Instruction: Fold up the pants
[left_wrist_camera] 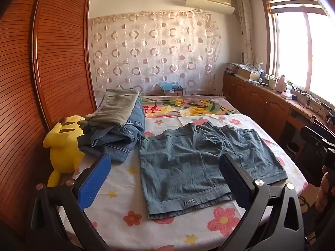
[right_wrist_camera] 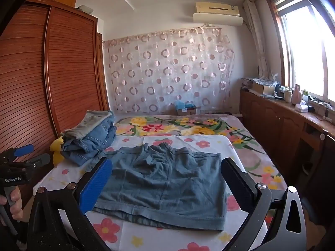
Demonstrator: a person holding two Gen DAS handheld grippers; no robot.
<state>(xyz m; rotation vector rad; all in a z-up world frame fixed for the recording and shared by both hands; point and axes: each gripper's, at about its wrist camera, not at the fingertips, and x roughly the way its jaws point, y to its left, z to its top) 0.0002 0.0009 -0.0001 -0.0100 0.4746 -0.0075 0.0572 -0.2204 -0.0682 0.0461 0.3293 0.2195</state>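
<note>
A pair of teal-blue shorts [left_wrist_camera: 201, 163] lies spread flat on the flowered sheet of the bed [left_wrist_camera: 129, 215], leg hems toward me and waistband at the far side. It also shows in the right wrist view [right_wrist_camera: 167, 184]. My left gripper [left_wrist_camera: 165, 167] is open and empty, held above the near edge of the shorts. My right gripper [right_wrist_camera: 166, 170] is open and empty, also above the near edge. The left gripper's body [right_wrist_camera: 18, 167] shows at the left of the right wrist view, held by a hand.
A pile of folded jeans and olive pants [left_wrist_camera: 117, 121] sits at the bed's left, beside a yellow plush toy [left_wrist_camera: 62, 146]. A wooden wardrobe [left_wrist_camera: 41, 73] stands on the left. A low wooden cabinet [left_wrist_camera: 261, 100] with clutter runs under the window on the right.
</note>
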